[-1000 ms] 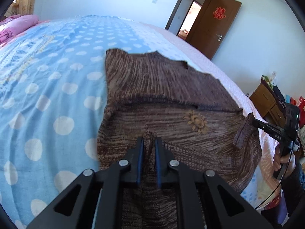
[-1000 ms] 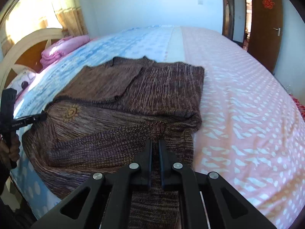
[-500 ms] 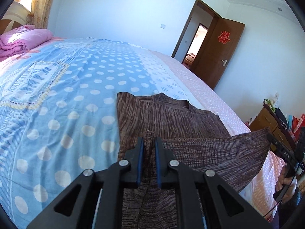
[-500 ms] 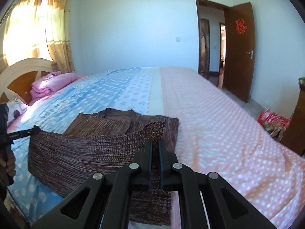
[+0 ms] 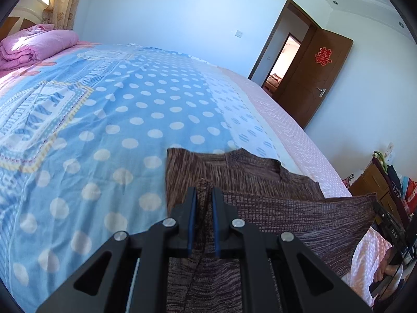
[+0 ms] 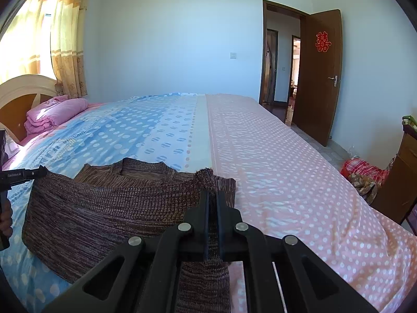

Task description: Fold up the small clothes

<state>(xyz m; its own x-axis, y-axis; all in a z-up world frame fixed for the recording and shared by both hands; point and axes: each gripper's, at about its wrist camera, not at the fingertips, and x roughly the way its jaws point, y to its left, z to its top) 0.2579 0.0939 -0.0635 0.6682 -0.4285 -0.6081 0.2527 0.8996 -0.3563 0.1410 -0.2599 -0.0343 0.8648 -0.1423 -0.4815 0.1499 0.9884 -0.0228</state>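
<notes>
A brown knitted sweater (image 5: 286, 216) lies on the bed, its near hem lifted off the sheet. My left gripper (image 5: 202, 195) is shut on one hem corner. My right gripper (image 6: 213, 198) is shut on the other corner of the sweater (image 6: 104, 208). The hem stretches taut between the two grippers, raised above the rest of the sweater. The collar end (image 6: 143, 165) lies flat on the blue dotted sheet. The right gripper shows at the right edge of the left wrist view (image 5: 391, 229), the left gripper at the left edge of the right wrist view (image 6: 23, 174).
The bed (image 6: 273, 156) has a blue dotted half and a pink dotted half. A folded pink quilt (image 6: 54, 113) lies by the headboard. A wooden cabinet (image 6: 398, 182) stands at the right. An open brown door (image 6: 318, 78) is behind the bed.
Both grippers have lifted the sweater's hem off the bed and carried it towards the collar. The sun patch on the front is now hidden behind the raised cloth.
</notes>
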